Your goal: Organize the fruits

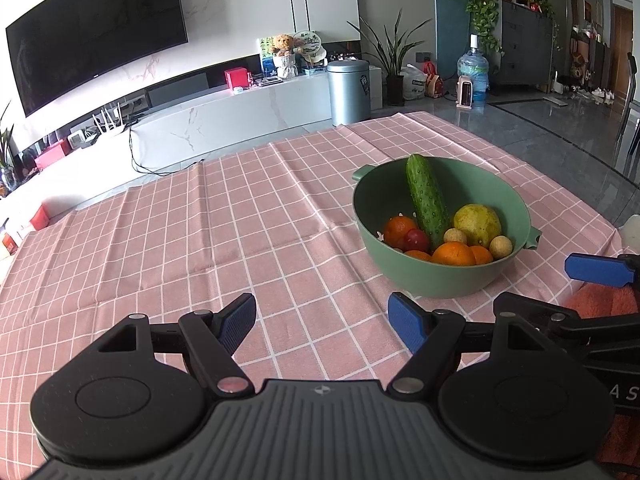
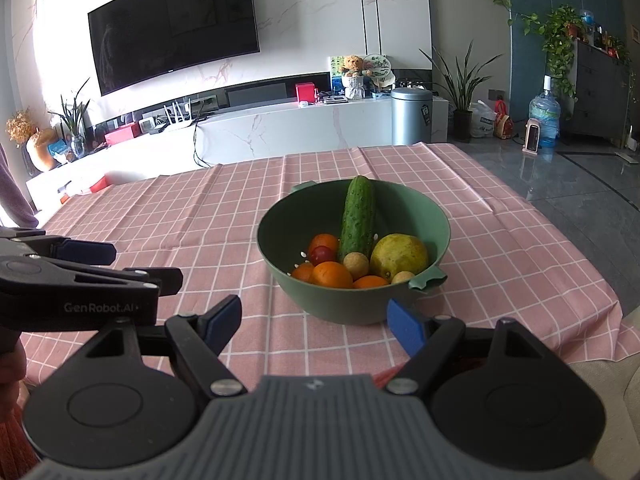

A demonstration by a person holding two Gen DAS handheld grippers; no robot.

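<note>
Pink checked cloth covers the tabletop point(image 2: 240, 208), bare and open across its whole left half out to the far edge. "GenRobot.AI" is printed in pale letters on the black body of the left gripper point(image 1: 322, 322), whose blue-padded jaws stand wide apart with nothing between them. Right of centre sits the round green plastic bowl point(image 2: 352, 308), well inside the cloth's right edge. Its long green cucumber point(image 2: 357, 220) leans lengthwise against the far rim, tip up, above oranges point(image 2: 332, 274) and a yellow-green pear point(image 2: 399, 255). At the bowl's near side, the right gripper point(image 2: 314, 322) is spread wide, empty.
</note>
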